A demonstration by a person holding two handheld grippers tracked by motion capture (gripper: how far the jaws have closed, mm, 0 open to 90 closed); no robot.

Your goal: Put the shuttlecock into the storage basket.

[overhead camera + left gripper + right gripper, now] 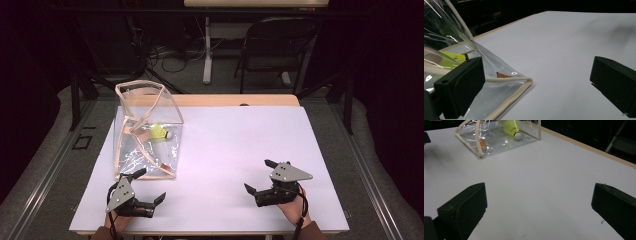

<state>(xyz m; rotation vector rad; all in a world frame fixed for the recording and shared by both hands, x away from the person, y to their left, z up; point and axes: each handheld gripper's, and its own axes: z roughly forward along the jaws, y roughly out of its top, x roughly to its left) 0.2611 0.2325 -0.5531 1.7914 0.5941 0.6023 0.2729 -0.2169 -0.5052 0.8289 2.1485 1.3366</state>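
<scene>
A clear plastic bag with cream piping (pixel 146 129) stands on the left of the white table (pixel 235 145). Inside it lies a yellow shuttlecock (pixel 161 132) with a white cork tip. My left gripper (pixel 149 186) sits open just in front of the bag's near corner (pixel 527 80), one jaw beside the bag wall, nothing between the jaws. My right gripper (pixel 260 176) rests open at the table's front right, jaws pointing left. In the right gripper view the bag (pixel 499 138) and shuttlecock (pixel 512 127) lie far ahead.
A small brown tag (pixel 504 75) shows inside the bag near its corner. A dark folding chair (pixel 277 47) and a table leg (pixel 207 50) with cables stand beyond the far edge. Bare white surface stretches between the two grippers.
</scene>
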